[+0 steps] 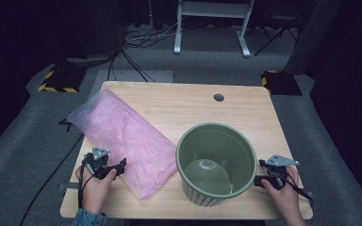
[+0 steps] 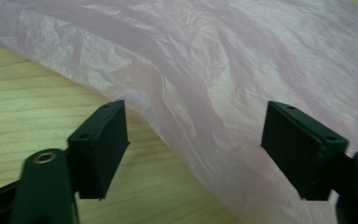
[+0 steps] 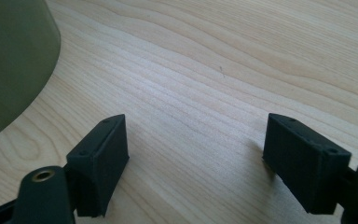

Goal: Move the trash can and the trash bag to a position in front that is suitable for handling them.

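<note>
Pink plastic bag (image 1: 122, 139) lies diagonally, far-left to near-right; left claw (image 2: 193, 140) gapes at its edge.

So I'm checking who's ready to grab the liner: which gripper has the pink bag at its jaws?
The left gripper: its open jaws face the edge of the pink bag. The right gripper has bare table between its jaws, beside the green bin.

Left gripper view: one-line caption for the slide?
Open left gripper poised at the edge of a crumpled pink plastic bag lying on the wooden table.
</note>
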The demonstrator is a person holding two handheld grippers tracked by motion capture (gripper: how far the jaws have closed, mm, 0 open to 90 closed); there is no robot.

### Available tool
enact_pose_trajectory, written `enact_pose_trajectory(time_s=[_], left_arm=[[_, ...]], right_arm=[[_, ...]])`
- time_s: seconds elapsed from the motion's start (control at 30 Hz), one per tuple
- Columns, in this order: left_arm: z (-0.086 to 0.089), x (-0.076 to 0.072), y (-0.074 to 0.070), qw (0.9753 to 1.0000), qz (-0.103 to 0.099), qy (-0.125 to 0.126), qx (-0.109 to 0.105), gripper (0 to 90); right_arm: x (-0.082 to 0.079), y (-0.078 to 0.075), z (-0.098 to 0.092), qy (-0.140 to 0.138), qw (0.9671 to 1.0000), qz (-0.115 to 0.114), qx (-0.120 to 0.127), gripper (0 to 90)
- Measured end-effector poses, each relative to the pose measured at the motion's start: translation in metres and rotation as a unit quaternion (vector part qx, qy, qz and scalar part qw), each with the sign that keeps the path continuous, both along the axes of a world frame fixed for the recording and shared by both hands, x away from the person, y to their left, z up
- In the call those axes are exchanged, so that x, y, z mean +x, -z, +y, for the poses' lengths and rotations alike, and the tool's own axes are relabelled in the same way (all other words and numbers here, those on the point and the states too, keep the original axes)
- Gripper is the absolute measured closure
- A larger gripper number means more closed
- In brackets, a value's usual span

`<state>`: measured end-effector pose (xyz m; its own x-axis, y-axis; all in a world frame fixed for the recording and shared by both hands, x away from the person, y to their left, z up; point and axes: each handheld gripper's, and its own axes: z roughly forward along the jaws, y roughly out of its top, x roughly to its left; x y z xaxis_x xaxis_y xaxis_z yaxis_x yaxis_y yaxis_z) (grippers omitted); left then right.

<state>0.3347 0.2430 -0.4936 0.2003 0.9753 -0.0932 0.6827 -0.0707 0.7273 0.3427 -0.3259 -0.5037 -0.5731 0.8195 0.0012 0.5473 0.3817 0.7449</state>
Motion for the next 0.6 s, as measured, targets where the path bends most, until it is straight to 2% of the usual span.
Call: enact_pose_trajectory(time_s=[0.1, 0.17, 0.2, 0.27, 0.33, 0.43, 0.47, 0.5, 0.57, 0.6], left_arm=[[-0.009, 0.013, 0.006, 0.9998, 0.013, 0.000, 0.017, 22.0], [-0.014, 0.020, 0.011, 0.9994, -0.001, 0.003, 0.034, 19.3], [-0.015, 0.023, 0.011, 0.9992, -0.001, 0.005, 0.040, 19.7], [-0.017, 0.025, 0.011, 0.9992, -0.005, 0.012, 0.038, 21.7], [-0.018, 0.027, 0.010, 0.9990, -0.015, 0.022, 0.036, 31.6], [-0.019, 0.028, 0.010, 0.9981, -0.024, 0.046, 0.032, 60.2], [-0.019, 0.029, 0.009, 0.9979, -0.024, 0.053, 0.028, 74.5], [-0.018, 0.029, 0.009, 0.9975, -0.023, 0.064, 0.019, 83.5], [-0.016, 0.030, 0.009, 0.9965, -0.019, 0.081, -0.013, 88.8], [-0.014, 0.029, 0.009, 0.9957, -0.031, 0.086, -0.018, 89.2]], right_arm=[[0.000, 0.000, 0.000, 0.000, 1.0000, 0.000, 0.000, 22.2], [0.000, 0.000, 0.000, -0.001, 1.0000, 0.000, 0.000, 22.2], [0.000, 0.000, 0.000, 0.000, 1.0000, 0.000, 0.000, 22.2], [0.000, 0.000, 0.000, -0.001, 1.0000, 0.000, 0.000, 22.2], [0.000, 0.000, 0.000, 0.000, 1.0000, 0.000, 0.000, 22.2], [0.000, 0.000, 0.000, 0.000, 1.0000, 0.000, 0.000, 22.2], [0.000, 0.000, 0.000, 0.000, 1.0000, 0.000, 0.000, 22.2], [0.000, 0.000, 0.000, 0.000, 1.0000, 0.000, 0.000, 22.2], [0.000, 0.000, 0.000, 0.000, 1.0000, 0.000, 0.000, 22.2], [0.000, 0.000, 0.000, -0.001, 1.0000, 0.000, 0.000, 22.2]])
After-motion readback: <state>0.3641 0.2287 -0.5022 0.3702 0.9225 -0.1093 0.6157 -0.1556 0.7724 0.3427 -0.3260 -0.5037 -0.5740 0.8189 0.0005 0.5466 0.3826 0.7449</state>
